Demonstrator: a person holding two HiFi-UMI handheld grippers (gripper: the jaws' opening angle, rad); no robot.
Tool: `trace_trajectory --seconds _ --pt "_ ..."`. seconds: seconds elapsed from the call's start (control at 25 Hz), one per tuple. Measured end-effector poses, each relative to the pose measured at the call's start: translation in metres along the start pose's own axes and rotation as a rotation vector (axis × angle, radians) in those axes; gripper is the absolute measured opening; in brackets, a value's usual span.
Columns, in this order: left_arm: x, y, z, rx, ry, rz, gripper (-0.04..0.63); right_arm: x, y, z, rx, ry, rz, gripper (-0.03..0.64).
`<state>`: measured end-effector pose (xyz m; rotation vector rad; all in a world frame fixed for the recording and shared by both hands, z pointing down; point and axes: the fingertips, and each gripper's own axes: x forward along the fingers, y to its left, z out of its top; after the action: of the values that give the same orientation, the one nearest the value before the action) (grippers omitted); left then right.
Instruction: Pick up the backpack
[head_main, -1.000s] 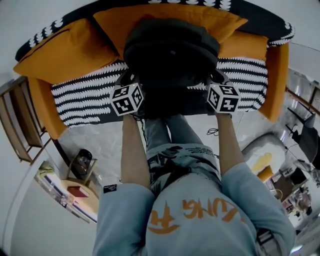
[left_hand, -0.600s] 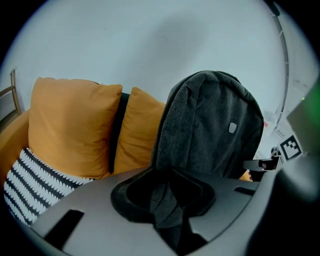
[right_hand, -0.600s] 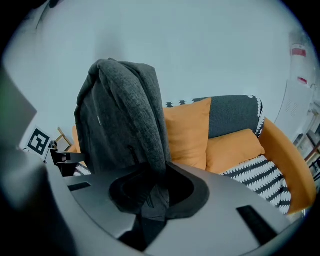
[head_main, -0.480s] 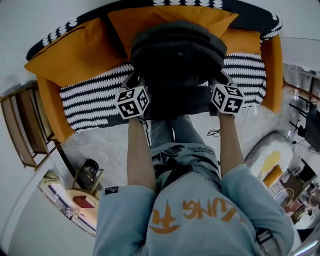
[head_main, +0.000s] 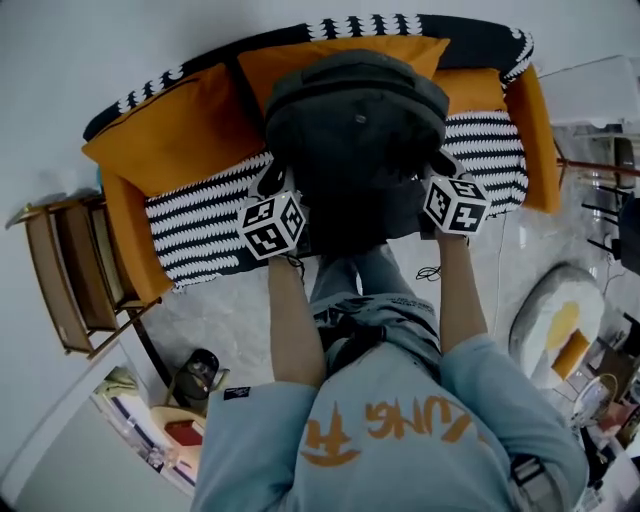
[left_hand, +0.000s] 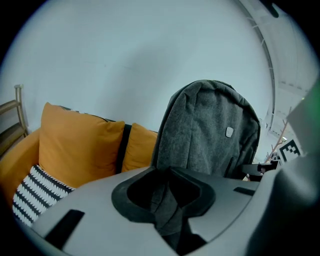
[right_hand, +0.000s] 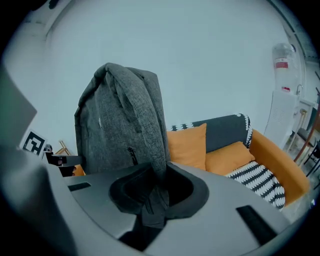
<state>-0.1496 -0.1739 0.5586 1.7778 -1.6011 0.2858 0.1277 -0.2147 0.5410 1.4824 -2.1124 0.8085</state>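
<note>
A grey fabric backpack (head_main: 355, 120) hangs upright above the sofa, held on its two sides. My left gripper (head_main: 275, 185) grips its left edge, and in the left gripper view a fold of grey fabric (left_hand: 167, 200) is pinched between the jaws of the left gripper (left_hand: 165, 210). My right gripper (head_main: 438, 165) holds the right edge. Its jaws are still closing, with a bunch of the backpack's fabric (right_hand: 150, 197) pressed between them in the right gripper (right_hand: 152, 200). The pack's body (left_hand: 210, 130) (right_hand: 120, 120) rises ahead of both grippers.
Under the pack stands a sofa with a black-and-white striped seat (head_main: 190, 215) and orange cushions (head_main: 170, 135). A wooden rack (head_main: 70, 280) stands to its left. A cable (head_main: 430, 268) lies on the pale floor, with clutter at the lower left and right.
Both grippers have risen with the backpack, which now hangs higher over the sofa seat. More floor shows beneath it.
</note>
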Motion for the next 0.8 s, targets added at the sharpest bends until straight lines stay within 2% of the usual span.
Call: trace_trajectory --seconds 0.16,0.48,0.8 --pt "-0.029 -0.007 0.024 0.001 -0.052 0.009 0.094 -0.025 0.014 0.017 0.039 -0.071 -0.016 0.052" --pt "-0.071 -0.028 0.079 0.070 -0.162 -0.042 0.086 -0.073 0.033 0.062 0.072 -0.213 -0.030 0.051" --pt "-0.103 -0.036 0.128 0.112 -0.253 -0.084 0.083 -0.103 0.058 0.106 0.028 -0.308 -0.014 0.048"
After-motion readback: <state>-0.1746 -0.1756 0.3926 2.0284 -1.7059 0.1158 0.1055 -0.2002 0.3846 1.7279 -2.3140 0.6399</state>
